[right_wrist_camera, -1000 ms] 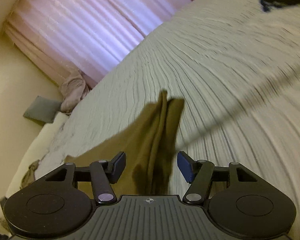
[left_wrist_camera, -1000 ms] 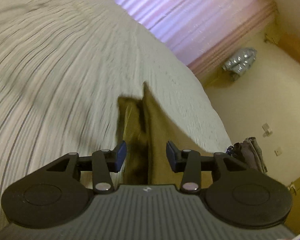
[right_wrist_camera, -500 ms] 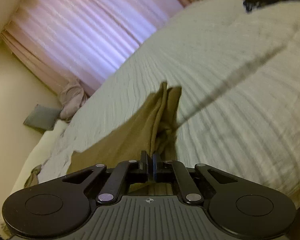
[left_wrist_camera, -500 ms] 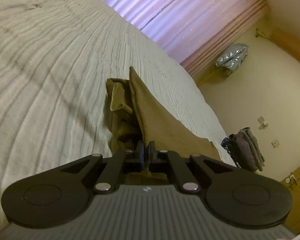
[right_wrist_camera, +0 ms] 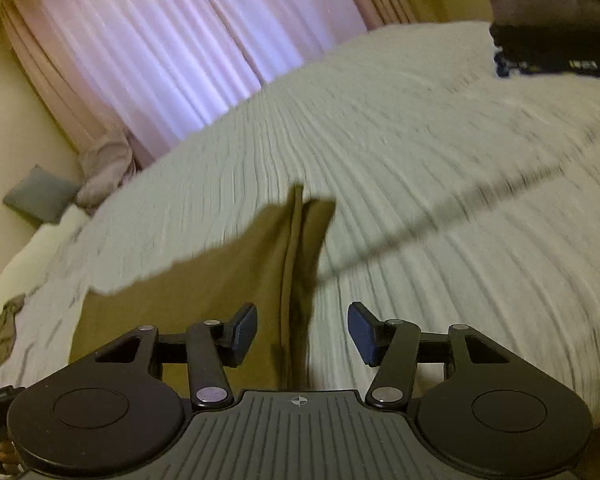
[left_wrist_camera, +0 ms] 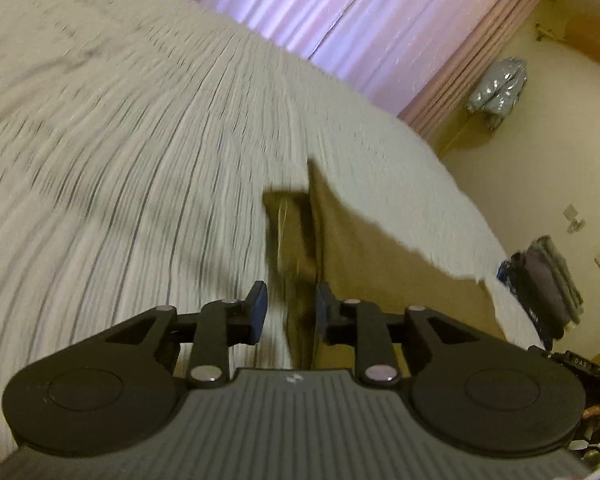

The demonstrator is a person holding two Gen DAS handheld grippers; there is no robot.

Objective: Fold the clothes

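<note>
Both tools stand parted: our left tool (left_wrist_camera: 287, 308) has its jaws narrowly apart, our right tool (right_wrist_camera: 302, 332) wider — neither grips anything. We see the olive-brown garment (left_wrist_camera: 380, 264) lying on the white ribbed bed (left_wrist_camera: 139, 152), its raised fold running forward between each tool's fingers (both views are blurred). No containers show.

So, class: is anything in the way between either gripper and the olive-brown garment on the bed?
Nothing visible. The olive-brown garment lies directly ahead of the left gripper and the right gripper, both with jaws open, only bedspread around it.
</note>
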